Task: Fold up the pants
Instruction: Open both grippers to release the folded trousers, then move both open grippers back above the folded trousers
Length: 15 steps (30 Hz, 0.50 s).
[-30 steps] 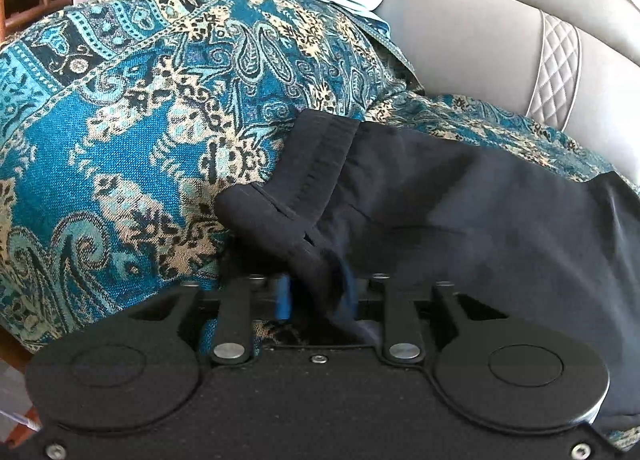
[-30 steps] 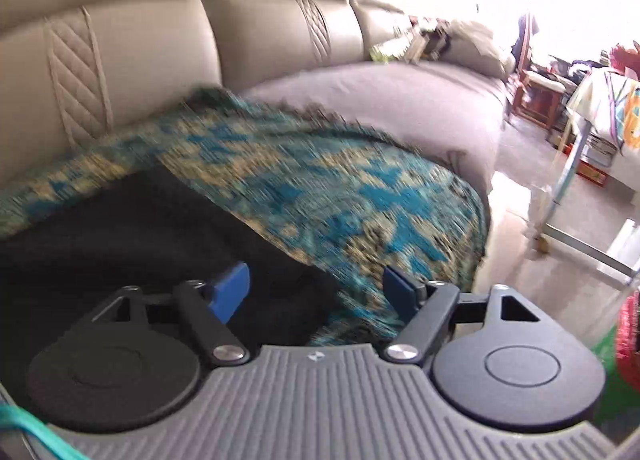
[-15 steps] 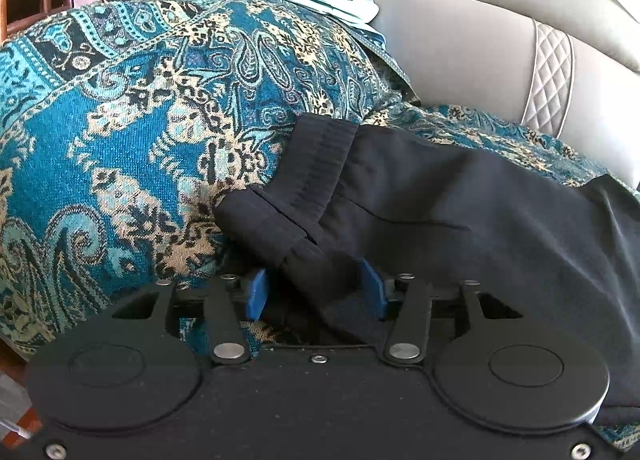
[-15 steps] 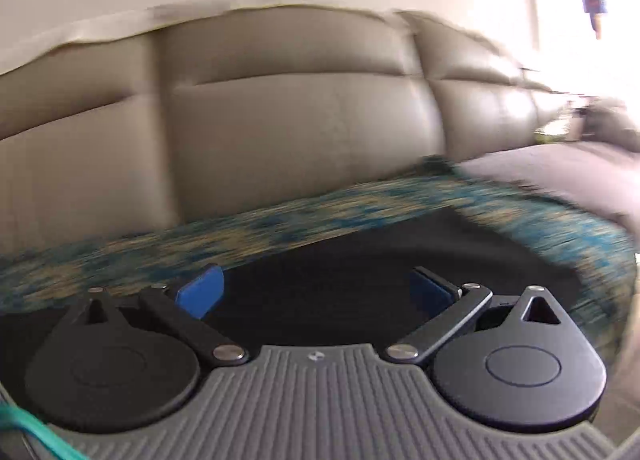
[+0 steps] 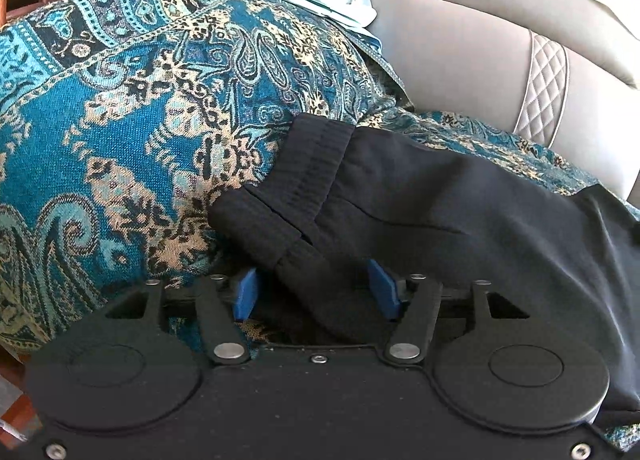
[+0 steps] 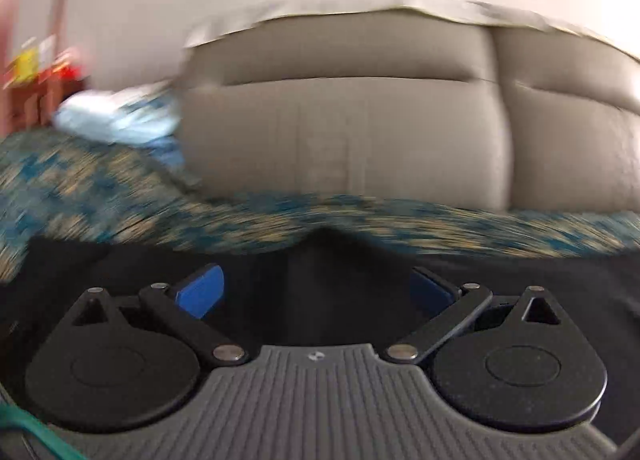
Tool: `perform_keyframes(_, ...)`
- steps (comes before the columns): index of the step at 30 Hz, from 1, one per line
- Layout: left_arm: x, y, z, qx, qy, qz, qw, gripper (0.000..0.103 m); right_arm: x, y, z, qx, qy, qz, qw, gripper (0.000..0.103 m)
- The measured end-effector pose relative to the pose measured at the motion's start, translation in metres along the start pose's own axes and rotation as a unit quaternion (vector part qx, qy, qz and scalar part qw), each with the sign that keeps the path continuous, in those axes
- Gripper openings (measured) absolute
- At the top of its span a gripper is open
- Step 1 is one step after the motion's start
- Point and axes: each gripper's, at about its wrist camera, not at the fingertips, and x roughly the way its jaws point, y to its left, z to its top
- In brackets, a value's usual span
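left gripper (image 5: 316,294) jaws just been opening — released, waistband of pants (image 5: 420,203) lying slack between pads | right gripper (image 6: 316,292) spread wide, empty, pants under it | back out straight — don't snag the fold

Beige sofa (image 5: 460,55); teal patterned throw (image 5: 120,119) over seat, black pants (image 5: 460,219) atop.

My left tongs (image 5: 316,294) point downward, their blue pads (image 5: 246,294) standing apart; the jaws have just been opening, and a fold of the black pants (image 5: 460,219) lies between them, pressed by neither pad. My right tongs (image 6: 316,292) are spread as wide as they go, with nothing clamped between their pads (image 6: 202,292).
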Motion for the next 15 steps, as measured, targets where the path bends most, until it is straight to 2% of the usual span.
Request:
perform_keyframes(2, 0.000, 0.001, 0.000, 0.000, -0.001, -0.002, 1.0000, 0.057, 0.000, 0.028, -0.007, -0.038, 0.001, 0.024, 0.999, 0.103)
perform_keyframes(6, -0.001, 0.001, -0.002, 0.000, -0.005, -0.003, 1.0000, 0.057, -0.006, 0.058, -0.019, -0.077, 0.012, 0.044, 0.996, 0.103)
perform_keyframes(15, -0.005, -0.002, -0.006, 0.001, -0.008, -0.008, 0.9999, 0.064, 0.013, 0.057, -0.029, -0.060, 0.074, 0.070, 0.993, 0.103)
